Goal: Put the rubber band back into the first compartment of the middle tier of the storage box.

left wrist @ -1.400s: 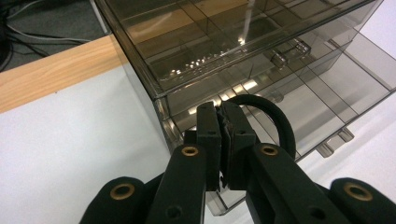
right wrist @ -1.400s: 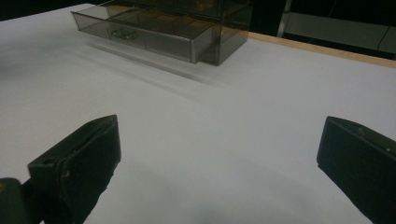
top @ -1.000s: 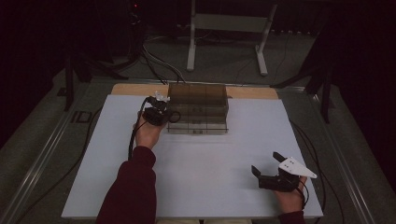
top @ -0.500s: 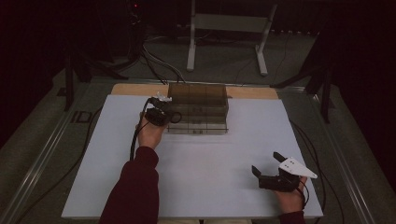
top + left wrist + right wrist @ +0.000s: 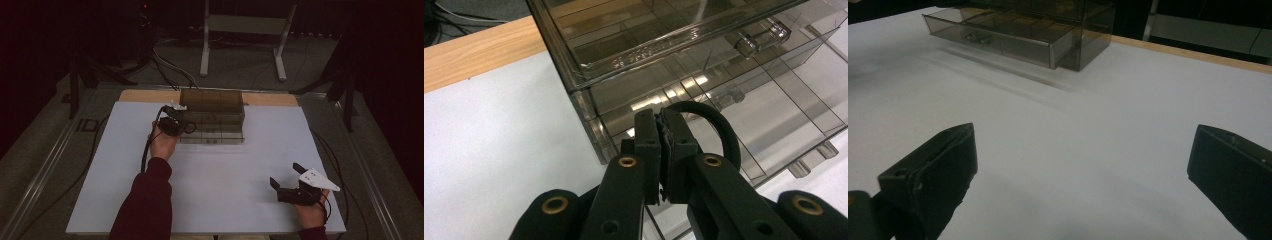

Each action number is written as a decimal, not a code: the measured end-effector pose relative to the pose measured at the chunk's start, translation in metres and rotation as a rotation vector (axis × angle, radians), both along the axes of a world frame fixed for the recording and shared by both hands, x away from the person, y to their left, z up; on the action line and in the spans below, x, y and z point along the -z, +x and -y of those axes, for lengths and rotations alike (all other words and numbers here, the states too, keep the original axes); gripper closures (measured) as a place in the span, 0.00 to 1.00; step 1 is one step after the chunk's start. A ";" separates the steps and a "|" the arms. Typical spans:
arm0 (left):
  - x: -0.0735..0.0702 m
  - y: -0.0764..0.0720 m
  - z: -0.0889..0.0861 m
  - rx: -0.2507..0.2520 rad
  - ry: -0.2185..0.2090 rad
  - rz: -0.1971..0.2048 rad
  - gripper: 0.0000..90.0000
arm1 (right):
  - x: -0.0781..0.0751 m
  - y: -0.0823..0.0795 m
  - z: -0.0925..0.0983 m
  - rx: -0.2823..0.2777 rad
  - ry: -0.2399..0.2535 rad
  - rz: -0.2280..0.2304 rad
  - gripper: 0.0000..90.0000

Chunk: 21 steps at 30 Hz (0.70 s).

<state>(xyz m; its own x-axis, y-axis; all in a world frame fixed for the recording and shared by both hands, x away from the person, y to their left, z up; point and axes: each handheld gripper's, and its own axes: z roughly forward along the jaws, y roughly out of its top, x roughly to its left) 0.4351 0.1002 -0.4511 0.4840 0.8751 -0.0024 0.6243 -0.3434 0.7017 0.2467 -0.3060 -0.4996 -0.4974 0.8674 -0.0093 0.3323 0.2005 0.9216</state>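
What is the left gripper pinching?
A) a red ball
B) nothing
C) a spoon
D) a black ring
D: in the left gripper view, the left gripper is shut on a black ring, held over the open bottom drawer.

Black ring (image 5: 719, 132) (pinched) beside drawer box (image 5: 684, 60)

Dim, dark surround, soft focus

Drawer cabinet (image 5: 212, 115) at counter's (image 5: 225, 200) far middle. Left gripper (image 5: 172, 122) at its left front corner, holding ring (image 5: 704, 120). Right gripper (image 5: 287, 182) near right, well apart.
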 end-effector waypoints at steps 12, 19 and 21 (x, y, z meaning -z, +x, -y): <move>0.008 0.002 0.005 0.009 0.025 -0.011 0.98 | 0.000 0.000 0.000 -0.001 0.000 0.000 0.00; 0.014 0.004 0.007 0.013 0.044 -0.024 0.98 | 0.000 0.000 0.000 -0.001 0.000 0.000 0.00; 0.016 0.005 0.007 0.018 0.041 -0.034 0.98 | 0.000 0.000 0.000 0.000 0.001 0.000 0.00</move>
